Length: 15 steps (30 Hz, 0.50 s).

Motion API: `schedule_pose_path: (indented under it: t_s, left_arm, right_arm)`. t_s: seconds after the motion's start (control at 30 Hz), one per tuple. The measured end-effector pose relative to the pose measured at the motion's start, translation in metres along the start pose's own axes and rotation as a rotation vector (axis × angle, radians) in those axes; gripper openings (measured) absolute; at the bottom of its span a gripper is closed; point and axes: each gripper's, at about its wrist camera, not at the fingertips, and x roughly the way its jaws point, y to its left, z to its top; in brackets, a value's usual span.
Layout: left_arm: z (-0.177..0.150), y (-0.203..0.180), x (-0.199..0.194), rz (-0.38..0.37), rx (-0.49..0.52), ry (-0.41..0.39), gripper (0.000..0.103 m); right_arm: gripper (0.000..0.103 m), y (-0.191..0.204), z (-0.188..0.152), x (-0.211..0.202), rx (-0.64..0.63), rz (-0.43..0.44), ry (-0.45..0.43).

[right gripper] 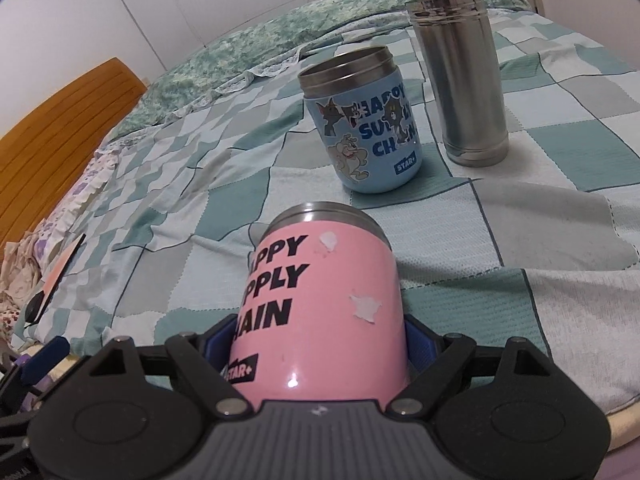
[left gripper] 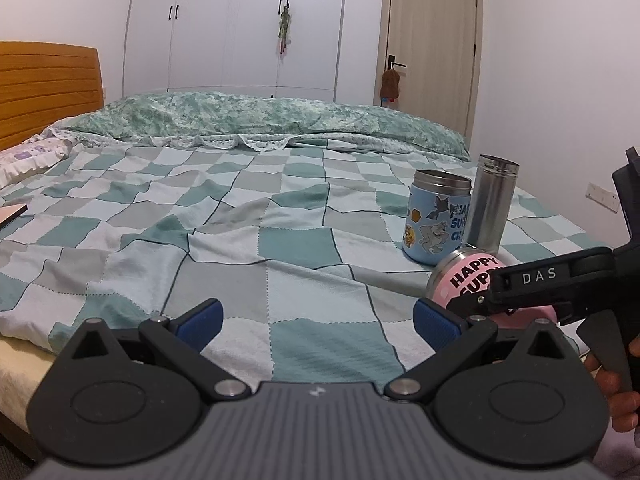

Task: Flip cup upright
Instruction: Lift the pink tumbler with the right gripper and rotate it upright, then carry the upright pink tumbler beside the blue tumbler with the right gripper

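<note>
Item: pink cup (right gripper: 320, 304), lettered, steel rim pointing away from the right tool (right gripper: 320, 346); held near its base between the blue pads (right gripper: 420, 340), body tilted forward over the near edge of the bed (right gripper: 520, 240). Whether the base touches the quilt cannot be told from the right wrist view. Right tool: closed on the pink cup, one pad on each side of its wall. Left tool (left gripper: 318, 320): spread wide, holding nothing, low over the quilt and just left of the pink cup (left gripper: 468, 280). Neighbours: blue cup (right gripper: 364, 120) and steel flask (right gripper: 456, 80), both standing upright, well beyond the pink cup's rim. Step in hand, as judged: rotating the cup to stand. Handling note: keep the grip firm while the wrist rolls the rim upward; the smooth wall may slip. Set the base flat on an unwrinkled patch of quilt, short of the blue cup, and release only once it stands steady, since soft bedding tips easily.
</note>
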Motion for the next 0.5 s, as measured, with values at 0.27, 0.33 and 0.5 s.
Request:
schedule_pose_path:
  t_s: [0.27,0.33,0.5]
  left_arm:
    - [0.016,-0.029,0.015,-0.070,0.018,0.042,0.103]
    - [0.021,-0.040,0.023,-0.116,0.009,0.074,0.103]
    - [0.039,-0.073,0.052,-0.195,0.027,0.181,0.103]
  right_arm:
    - [0.103,-0.035,0.012,-0.049,-0.069,0.077,-0.189]
    - [0.103,-0.049,0.017,-0.058,-0.104,0.057,-0.228]
    - [0.103,-0.086,0.021,-0.074,-0.197,-0.043,-0.306]
